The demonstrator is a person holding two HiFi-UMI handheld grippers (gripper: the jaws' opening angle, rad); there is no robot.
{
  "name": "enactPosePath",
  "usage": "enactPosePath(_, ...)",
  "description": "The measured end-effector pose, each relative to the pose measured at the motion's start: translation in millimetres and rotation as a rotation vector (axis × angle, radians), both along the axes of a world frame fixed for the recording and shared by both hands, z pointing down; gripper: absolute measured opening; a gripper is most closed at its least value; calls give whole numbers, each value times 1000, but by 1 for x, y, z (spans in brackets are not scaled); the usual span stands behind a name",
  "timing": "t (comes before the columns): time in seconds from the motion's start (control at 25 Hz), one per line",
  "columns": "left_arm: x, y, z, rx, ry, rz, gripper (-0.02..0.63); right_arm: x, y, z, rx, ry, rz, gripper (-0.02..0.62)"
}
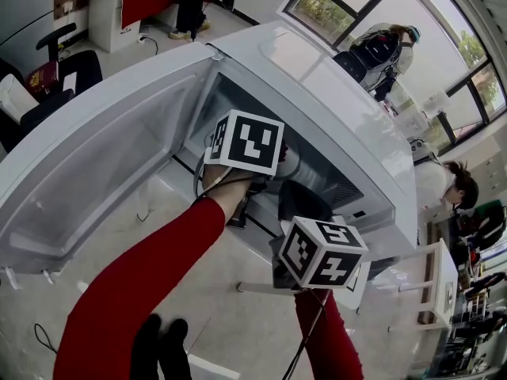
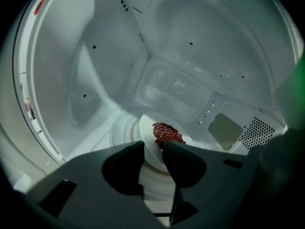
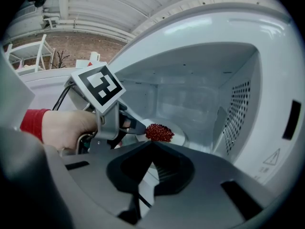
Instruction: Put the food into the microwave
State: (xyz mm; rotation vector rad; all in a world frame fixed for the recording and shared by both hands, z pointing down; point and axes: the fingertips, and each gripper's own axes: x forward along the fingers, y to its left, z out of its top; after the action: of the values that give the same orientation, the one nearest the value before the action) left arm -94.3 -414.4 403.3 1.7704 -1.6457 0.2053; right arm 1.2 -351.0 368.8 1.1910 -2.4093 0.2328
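The white microwave [image 1: 317, 77] stands with its door [image 1: 95, 157] swung wide to the left. Inside, a white plate [image 2: 148, 128] carrying a heap of red food [image 2: 167, 132] rests on the glass turntable [image 2: 119, 128]. My left gripper [image 2: 153, 146] reaches into the cavity; its jaws stand apart around the plate's near rim without pressing on it. From the right gripper view, the left gripper [image 3: 138, 128] has its tips just beside the food [image 3: 159, 132]. My right gripper [image 3: 152, 143] hovers outside the opening, shut and empty.
The cavity's right wall has a vent grille [image 3: 236, 113]. A white stool [image 1: 432, 283] stands close on the right. Two people [image 1: 380, 50] [image 1: 447, 184] are by the windows, and a black office chair [image 1: 71, 62] is at the far left.
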Motion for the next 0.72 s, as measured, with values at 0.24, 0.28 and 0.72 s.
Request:
enactPosePath(0.24, 3, -3, 1, 6, -65, 22, 132, 4, -1, 1, 0, 2, 2, 14)
enactPosePath(0.28, 4, -3, 0, 8, -78, 26, 133, 5, -1, 0, 1, 2, 3, 14)
enactPosePath(0.72, 2, -4, 1, 57, -314, 83, 150, 6, -2, 1, 3, 8, 3, 13)
